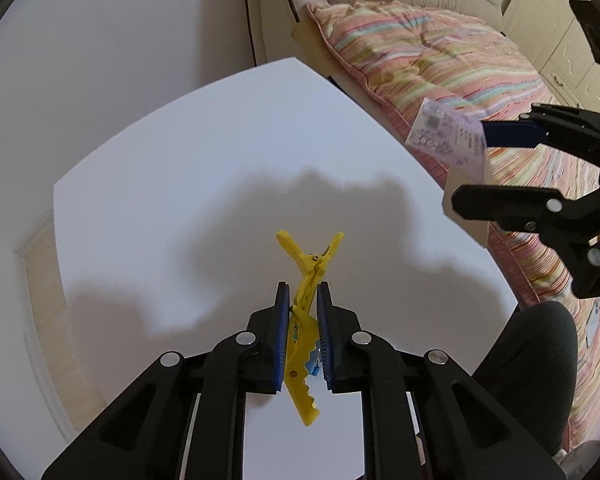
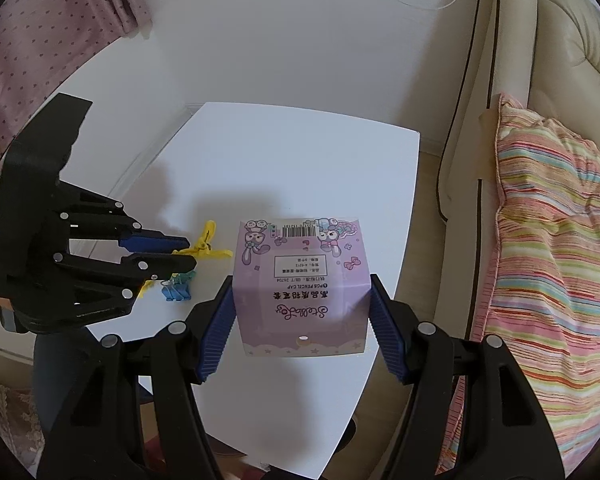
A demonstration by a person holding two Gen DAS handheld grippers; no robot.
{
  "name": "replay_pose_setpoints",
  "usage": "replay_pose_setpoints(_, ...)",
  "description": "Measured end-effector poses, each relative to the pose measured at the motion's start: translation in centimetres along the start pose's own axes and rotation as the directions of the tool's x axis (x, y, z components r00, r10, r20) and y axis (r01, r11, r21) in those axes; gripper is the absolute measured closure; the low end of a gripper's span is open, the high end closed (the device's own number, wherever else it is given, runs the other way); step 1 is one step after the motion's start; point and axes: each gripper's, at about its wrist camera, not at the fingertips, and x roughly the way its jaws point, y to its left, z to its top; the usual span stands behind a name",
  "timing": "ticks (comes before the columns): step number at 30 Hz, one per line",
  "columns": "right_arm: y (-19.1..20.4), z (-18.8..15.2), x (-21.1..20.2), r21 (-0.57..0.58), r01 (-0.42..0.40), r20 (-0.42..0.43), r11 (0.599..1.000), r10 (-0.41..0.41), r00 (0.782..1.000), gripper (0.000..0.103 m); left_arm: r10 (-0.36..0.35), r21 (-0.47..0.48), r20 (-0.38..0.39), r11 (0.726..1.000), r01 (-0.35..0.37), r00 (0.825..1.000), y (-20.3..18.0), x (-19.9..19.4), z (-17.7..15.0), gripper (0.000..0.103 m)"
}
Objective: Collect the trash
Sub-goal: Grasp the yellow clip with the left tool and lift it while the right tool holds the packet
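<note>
Yellow clip [image 1: 305, 322] and purple box [image 2: 302, 286] (printed) held aloft.

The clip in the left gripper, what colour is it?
Yellow clip, clearest in the left wrist view.

Glossy printed paper box [image 2: 302, 286], plastic clip [image 1: 305, 320]

Counts: two tongs, one box, one yellow clip, one cluster of small binder clips.

One yellow clip [image 1: 305, 320] sits between the left tongs [image 1: 303, 300]; one purple box [image 2: 300, 286] between the right tongs [image 2: 302, 320]; blue and green binder clips [image 2: 176, 286], number unclear, lie on one white surface [image 2: 300, 168] under the left tongs.
</note>
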Motion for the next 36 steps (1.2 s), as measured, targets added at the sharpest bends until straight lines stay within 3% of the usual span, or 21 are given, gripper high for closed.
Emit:
replay_pose_setpoints(16, 3.4, -0.9, -2.6, -0.055, -0.019, 0.046, 0.998, 0.022, 0.999, 0.040, 0.048, -0.088, 0.149, 0.996, -0.036, 0.988, 1.4, -6.7, -3.6, 0.089)
replay_pose_setpoints(23, 5.8, -2.9, -4.9, -0.090, -0.032, 0.089, 0.995, 0.040, 0.995, 0.040, 0.090, -0.102, 0.233, 0.992, -0.068, 0.968, 0.2, -9.8, -7.0, 0.089)
replay_pose_setpoints(36, 10.4, -8.5, -8.8, -0.135, -0.055, 0.156, 0.989, 0.076, 0.985, 0.040, 0.083, -0.096, 0.341, 0.994, -0.053, 0.936, -3.8, -12.8, -12.8, 0.089)
